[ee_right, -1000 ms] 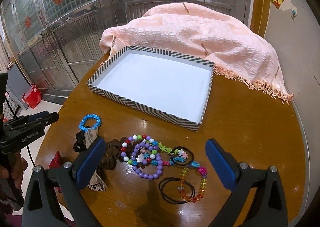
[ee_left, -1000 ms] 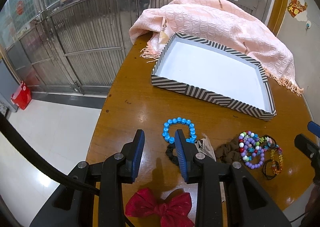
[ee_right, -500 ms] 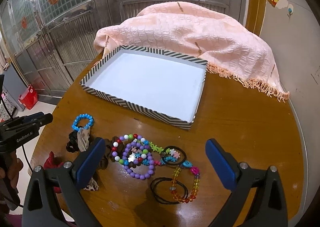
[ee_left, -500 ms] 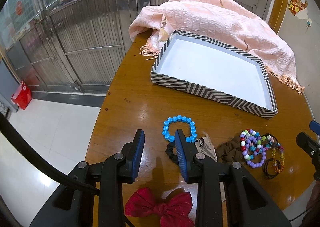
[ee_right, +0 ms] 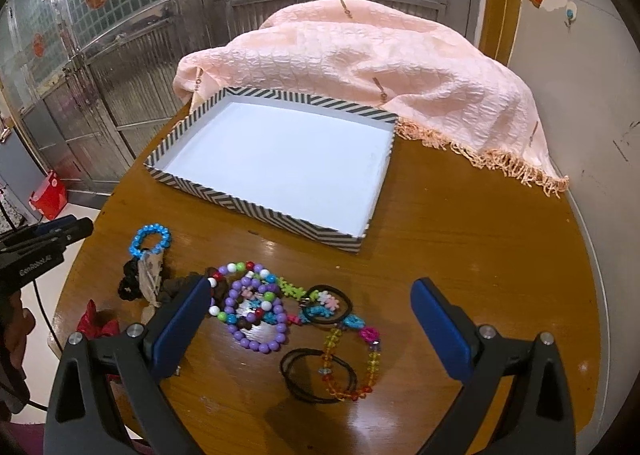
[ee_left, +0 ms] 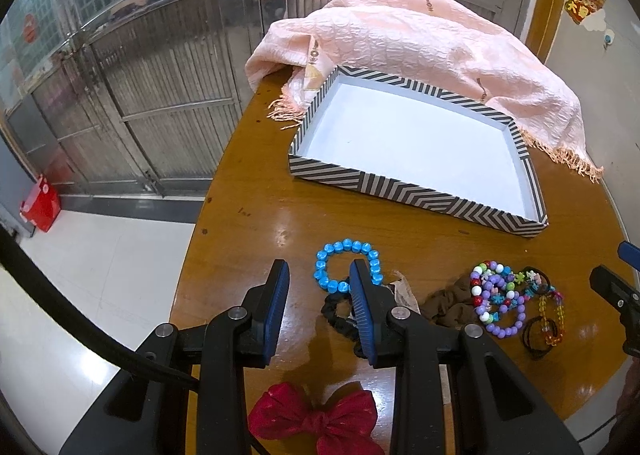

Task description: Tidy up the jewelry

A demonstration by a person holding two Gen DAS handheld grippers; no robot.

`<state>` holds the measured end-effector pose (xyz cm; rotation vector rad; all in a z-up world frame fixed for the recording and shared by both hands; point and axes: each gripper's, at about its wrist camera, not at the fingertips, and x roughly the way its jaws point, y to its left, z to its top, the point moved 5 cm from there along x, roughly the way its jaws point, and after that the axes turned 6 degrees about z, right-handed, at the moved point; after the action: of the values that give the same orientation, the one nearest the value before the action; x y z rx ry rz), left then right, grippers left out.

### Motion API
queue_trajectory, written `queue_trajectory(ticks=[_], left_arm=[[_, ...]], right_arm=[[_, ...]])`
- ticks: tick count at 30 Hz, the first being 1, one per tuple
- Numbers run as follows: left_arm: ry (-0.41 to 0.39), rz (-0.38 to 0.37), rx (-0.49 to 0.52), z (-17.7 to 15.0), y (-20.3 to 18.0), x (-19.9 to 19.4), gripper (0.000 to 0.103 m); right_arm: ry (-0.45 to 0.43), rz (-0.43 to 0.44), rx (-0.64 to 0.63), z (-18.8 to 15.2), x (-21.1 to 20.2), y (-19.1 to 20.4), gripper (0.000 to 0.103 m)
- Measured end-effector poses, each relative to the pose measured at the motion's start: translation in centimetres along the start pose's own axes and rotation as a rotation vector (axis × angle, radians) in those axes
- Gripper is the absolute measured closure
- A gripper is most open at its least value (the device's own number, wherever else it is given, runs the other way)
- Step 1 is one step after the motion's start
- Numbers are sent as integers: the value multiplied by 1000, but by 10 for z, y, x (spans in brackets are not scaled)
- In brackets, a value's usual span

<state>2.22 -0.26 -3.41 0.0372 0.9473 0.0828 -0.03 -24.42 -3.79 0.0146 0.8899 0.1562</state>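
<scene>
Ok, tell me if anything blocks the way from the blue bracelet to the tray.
Nothing visible does. Only bare table lies between the blue bracelet and the tray, whose striped near wall is low. The black scrunchie sits on the bracelet's near side, away from that path.

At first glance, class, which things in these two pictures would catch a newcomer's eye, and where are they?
The striped tray with its bare white floor sits mid-table, a pink shawl heaped behind it. Nearer the camera lies a bright tangle of beaded bracelets on the wooden table, with a blue bead bracelet off to its left.
</scene>
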Motion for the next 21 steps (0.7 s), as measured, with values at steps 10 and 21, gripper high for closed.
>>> queue_trajectory(ticks=[10, 21], left_arm=[[5, -16, 36, 3, -15, -3, 86], [21, -55, 98, -1, -46, 4, 86]], right_arm=[[1, 5, -8, -3, -3, -7, 2], [28, -2, -3, -14, 1, -15, 2]])
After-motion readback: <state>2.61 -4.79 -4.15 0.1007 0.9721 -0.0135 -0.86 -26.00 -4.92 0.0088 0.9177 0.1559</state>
